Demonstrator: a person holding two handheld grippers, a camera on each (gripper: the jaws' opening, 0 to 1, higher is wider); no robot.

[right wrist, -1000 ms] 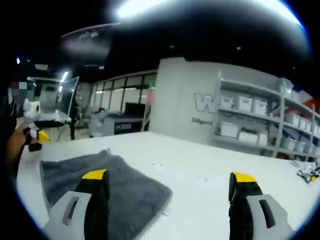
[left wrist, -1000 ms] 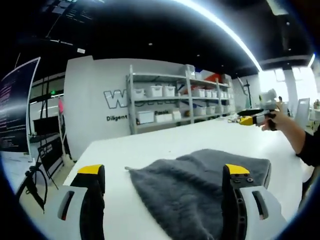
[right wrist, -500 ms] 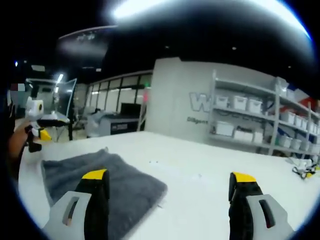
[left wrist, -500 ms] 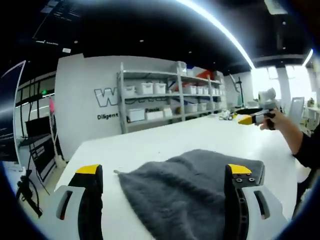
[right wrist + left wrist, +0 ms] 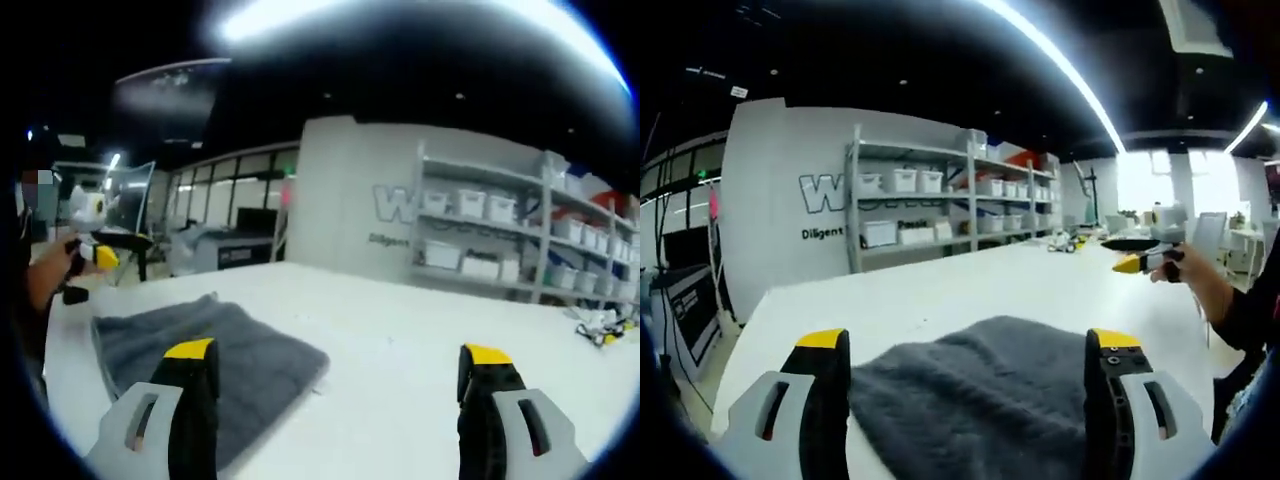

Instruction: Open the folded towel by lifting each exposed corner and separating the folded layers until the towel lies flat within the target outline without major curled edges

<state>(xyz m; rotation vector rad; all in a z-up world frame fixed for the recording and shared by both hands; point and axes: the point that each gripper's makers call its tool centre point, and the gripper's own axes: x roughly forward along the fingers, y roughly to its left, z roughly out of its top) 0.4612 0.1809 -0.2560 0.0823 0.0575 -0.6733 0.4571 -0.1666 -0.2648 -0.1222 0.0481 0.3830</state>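
I see both my grippers, left gripper (image 5: 965,350) and right gripper (image 5: 340,365), with jaws released above the folded grey fluffy towel (image 5: 980,400) on the white surface (image 5: 940,290).

1 towel (image 5: 980,400), 1 table (image 5: 940,290), 1 shelf unit (image 5: 940,205), 2 tongs (image 5: 965,350).
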